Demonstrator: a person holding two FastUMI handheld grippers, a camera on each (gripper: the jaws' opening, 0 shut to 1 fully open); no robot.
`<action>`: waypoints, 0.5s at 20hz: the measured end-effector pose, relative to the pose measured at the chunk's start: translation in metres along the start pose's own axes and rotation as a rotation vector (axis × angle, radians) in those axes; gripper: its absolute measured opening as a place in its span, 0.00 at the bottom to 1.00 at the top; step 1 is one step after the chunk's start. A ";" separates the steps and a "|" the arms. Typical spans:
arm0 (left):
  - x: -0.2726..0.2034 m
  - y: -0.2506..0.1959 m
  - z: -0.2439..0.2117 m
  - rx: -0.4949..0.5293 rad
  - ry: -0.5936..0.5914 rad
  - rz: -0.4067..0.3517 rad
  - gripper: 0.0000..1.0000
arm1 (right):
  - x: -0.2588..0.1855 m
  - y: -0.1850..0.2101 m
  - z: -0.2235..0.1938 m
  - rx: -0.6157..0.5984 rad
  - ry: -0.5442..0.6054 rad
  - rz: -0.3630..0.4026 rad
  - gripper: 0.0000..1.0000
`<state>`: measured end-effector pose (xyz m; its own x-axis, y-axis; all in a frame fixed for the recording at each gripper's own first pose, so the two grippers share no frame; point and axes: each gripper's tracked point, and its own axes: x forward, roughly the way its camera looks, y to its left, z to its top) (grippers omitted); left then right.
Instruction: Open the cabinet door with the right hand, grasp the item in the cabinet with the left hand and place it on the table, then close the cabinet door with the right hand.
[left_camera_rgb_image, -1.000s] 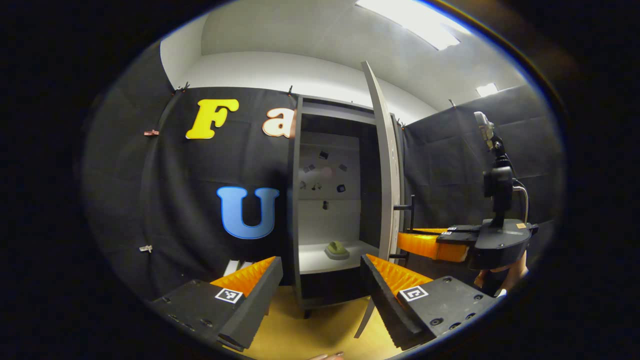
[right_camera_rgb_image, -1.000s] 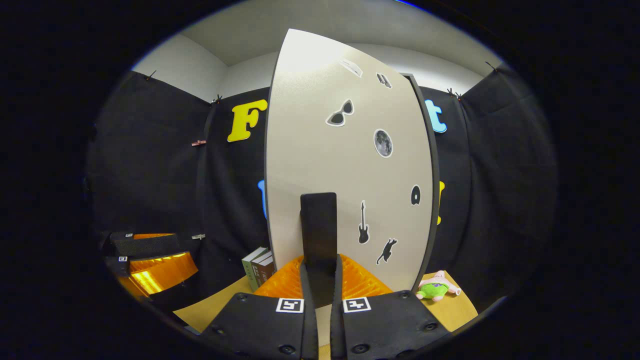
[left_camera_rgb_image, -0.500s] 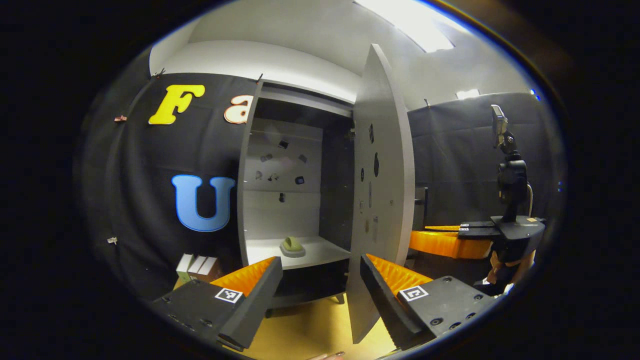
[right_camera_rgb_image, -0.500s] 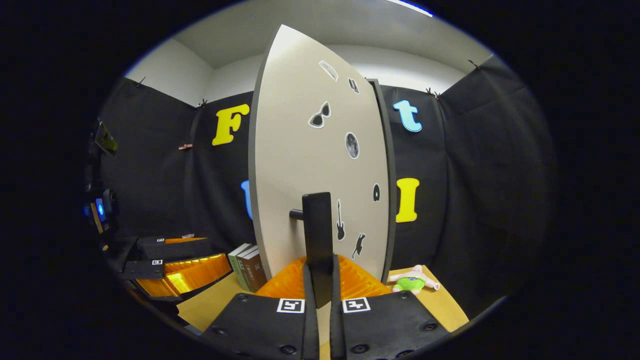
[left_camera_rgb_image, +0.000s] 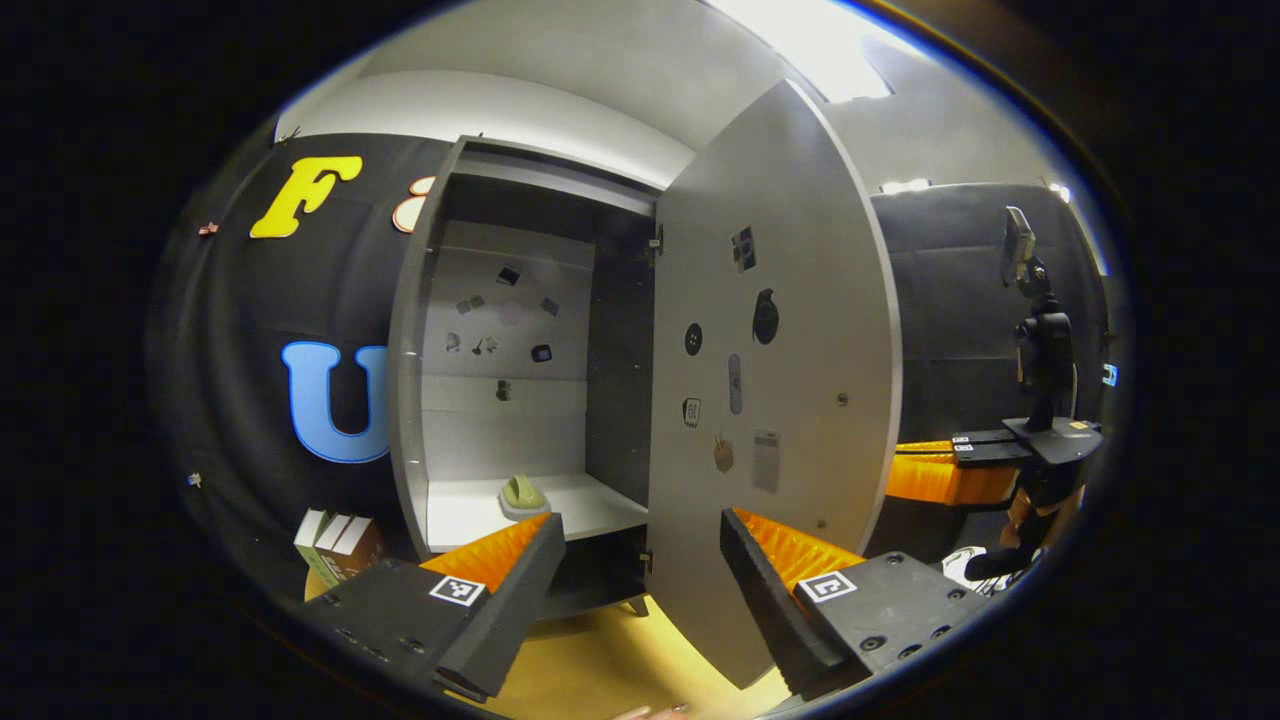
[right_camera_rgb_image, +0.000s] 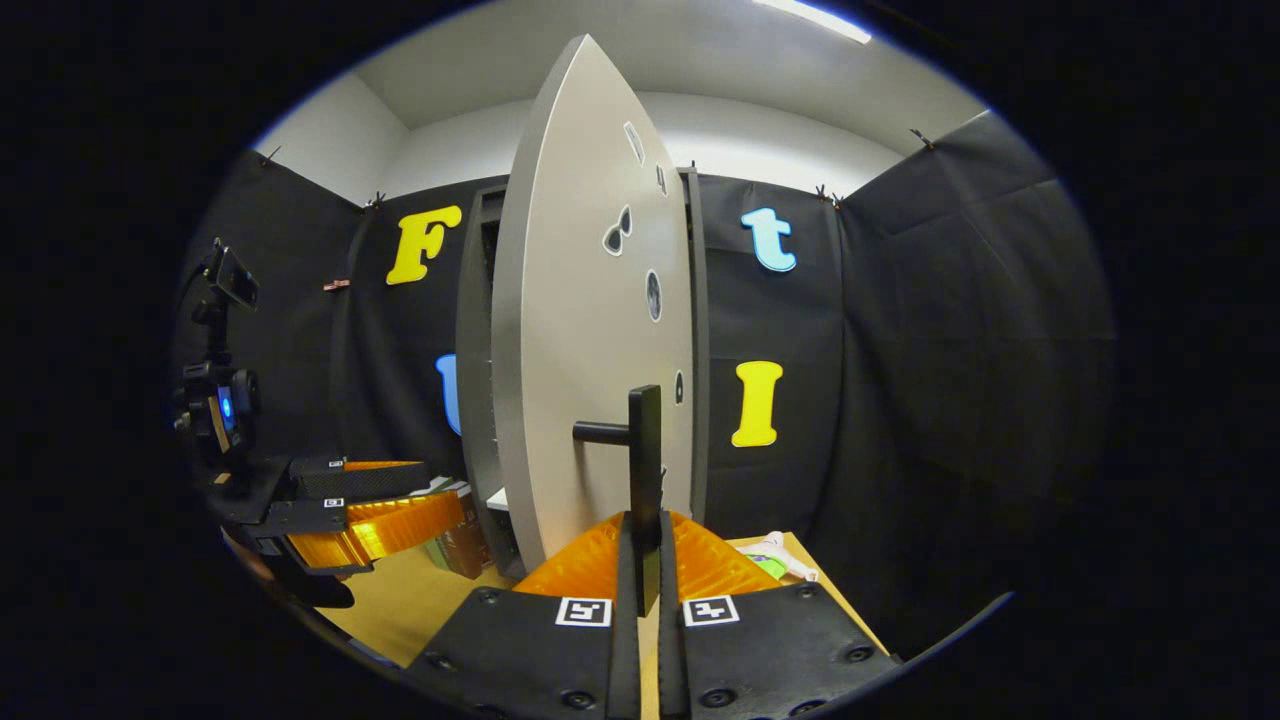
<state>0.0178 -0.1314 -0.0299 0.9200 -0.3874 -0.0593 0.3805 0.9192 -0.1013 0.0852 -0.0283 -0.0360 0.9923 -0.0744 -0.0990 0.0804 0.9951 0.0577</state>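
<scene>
Lower centre, left gripper view: small olive-green item (left_camera_rgb_image: 523, 493) on white cabinet shelf (left_camera_rgb_image: 590, 505), ahead of left tongs (left_camera_rgb_image: 640, 540), held apart.
Right tongs (right_camera_rgb_image: 640, 545): clamped on black door handle (right_camera_rgb_image: 645, 450).

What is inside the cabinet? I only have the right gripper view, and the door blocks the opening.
Observer: A small green item lies on the white shelf, toward its left side.
Operator: Is the left claw on it?
Observer: No. It is open and empty, in front of the cabinet, short of the shelf.
Operator: Anything else on that shelf?
Observer: Nothing I can see. Small stickers dot the back wall above it.
</scene>
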 end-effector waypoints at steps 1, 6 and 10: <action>0.007 -0.001 0.000 0.005 0.002 0.002 0.98 | 0.001 -0.004 0.001 0.001 -0.008 -0.012 0.11; 0.040 -0.003 0.001 0.003 -0.011 0.001 0.98 | 0.004 -0.027 0.004 -0.049 -0.027 -0.062 0.08; 0.070 0.006 0.002 0.029 -0.005 0.041 0.98 | 0.003 -0.026 0.007 0.034 -0.042 -0.030 0.06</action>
<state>0.0849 -0.1530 -0.0324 0.9353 -0.3491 -0.0576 0.3450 0.9360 -0.0700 0.0866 -0.0550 -0.0307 0.9924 -0.1077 -0.0599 0.1128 0.9896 0.0889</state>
